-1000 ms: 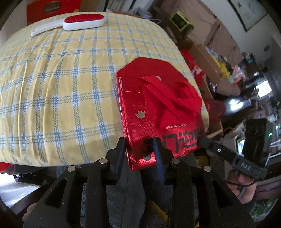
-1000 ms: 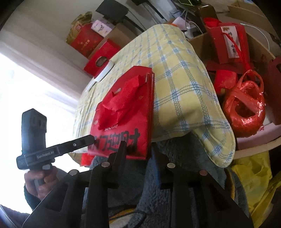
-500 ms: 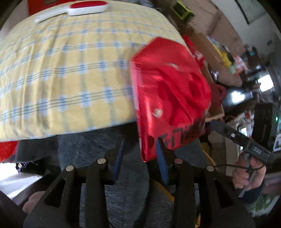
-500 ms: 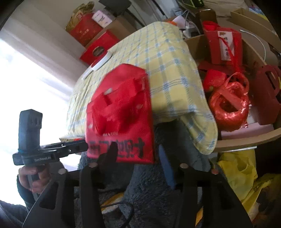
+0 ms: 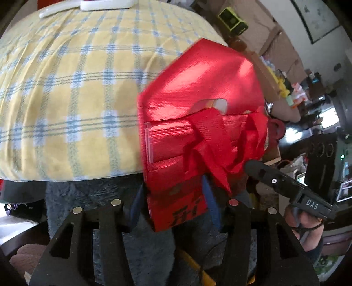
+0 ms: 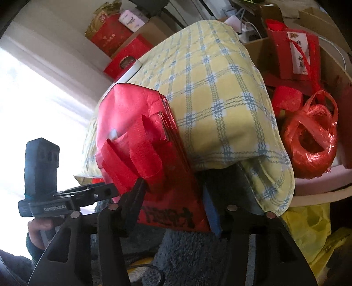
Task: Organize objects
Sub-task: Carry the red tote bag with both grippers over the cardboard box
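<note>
A shiny red gift bag [image 5: 198,88] with ribbon handles lies folded flat on a yellow plaid cushion [image 5: 77,88], and its printed lower end hangs over the near edge. That lower end sits between the fingers of my left gripper [image 5: 173,201], whose jaws are opening and do not press on it. In the right wrist view the red gift bag [image 6: 132,110] fills the gap of my right gripper [image 6: 173,204], whose jaws are closing, with the bag's edges close to both pads. Each gripper shows in the other's view: the right gripper [image 5: 250,167], the left gripper [image 6: 112,191].
A white and red brush [image 5: 105,4] lies at the cushion's far end. Grey fuzzy fabric [image 6: 187,253] hangs below the cushion [image 6: 220,88]. To the right are a ball of red raffia [image 6: 310,140], red boxes [image 6: 292,50] and a yellow plastic bag [image 6: 308,231]. Cardboard boxes [image 5: 275,48] stand behind.
Both grippers pinched the bag's lower edge a second ago; both jaws now stand wider. The bag has slid down over the cushion's edge and looms larger in both views.
</note>
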`<state>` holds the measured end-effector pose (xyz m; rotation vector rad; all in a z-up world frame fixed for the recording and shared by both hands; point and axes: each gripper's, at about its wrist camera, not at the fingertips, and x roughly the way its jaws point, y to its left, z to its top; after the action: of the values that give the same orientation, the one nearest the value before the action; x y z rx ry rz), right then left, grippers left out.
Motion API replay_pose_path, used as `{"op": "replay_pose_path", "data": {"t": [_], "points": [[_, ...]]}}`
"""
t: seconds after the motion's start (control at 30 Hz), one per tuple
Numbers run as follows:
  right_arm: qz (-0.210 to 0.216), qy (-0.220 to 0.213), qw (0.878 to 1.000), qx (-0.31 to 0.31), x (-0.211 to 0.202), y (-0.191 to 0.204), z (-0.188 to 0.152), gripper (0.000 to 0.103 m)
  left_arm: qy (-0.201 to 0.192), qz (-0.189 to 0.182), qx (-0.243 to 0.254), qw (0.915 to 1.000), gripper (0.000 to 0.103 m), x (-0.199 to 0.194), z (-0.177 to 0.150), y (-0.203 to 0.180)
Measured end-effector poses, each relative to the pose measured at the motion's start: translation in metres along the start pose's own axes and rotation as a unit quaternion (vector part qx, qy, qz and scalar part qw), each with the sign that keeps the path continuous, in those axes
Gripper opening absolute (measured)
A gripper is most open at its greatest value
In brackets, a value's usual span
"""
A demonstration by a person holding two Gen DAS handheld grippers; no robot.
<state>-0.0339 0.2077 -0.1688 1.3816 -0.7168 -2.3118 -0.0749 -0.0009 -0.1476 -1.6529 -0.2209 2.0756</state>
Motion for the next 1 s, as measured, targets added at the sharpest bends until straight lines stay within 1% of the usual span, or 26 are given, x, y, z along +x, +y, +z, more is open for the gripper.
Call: {"op": "replay_pose_path", "data": {"t": [0.1,0.17,0.27,0.3,0.5,0.57,0.73,1.0], "points": [[-0.020,-0.005,1.000,-0.006,-0.003,0.003,-0.003,0.044,-0.011,0.013,0.010,0.9998,0.047,-0.004,-0.004,-0.007],[-0.025,-0.009,1.000,-0.005,-0.006,0.005,-0.004,0.043,-0.020,0.020,0.018,0.9994,0.046,-0.012,-0.006,-0.013],[-0.027,-0.022,0.999,-0.011,-0.017,0.016,-0.006,0.042,-0.052,0.040,0.039,0.9971,0.046,-0.033,-0.008,-0.024],[-0.031,-0.028,0.999,-0.018,-0.021,0.022,-0.006,0.042,-0.068,0.047,0.050,0.9953,0.046,-0.043,-0.009,-0.030],[-0.049,-0.080,0.994,-0.051,-0.054,0.053,0.001,0.042,-0.129,0.066,0.082,0.9860,0.046,-0.081,-0.018,-0.054],[-0.055,-0.092,0.993,-0.057,-0.061,0.061,0.003,0.042,-0.140,0.070,0.088,0.9837,0.046,-0.085,-0.018,-0.066],[-0.065,-0.112,0.989,-0.068,-0.078,0.070,0.003,0.042,-0.156,0.065,0.093,0.9812,0.046,-0.095,-0.014,-0.080],[-0.070,-0.136,0.985,-0.079,-0.095,0.083,0.002,0.042,-0.178,0.064,0.103,0.9766,0.046,-0.112,-0.016,-0.091]]}}
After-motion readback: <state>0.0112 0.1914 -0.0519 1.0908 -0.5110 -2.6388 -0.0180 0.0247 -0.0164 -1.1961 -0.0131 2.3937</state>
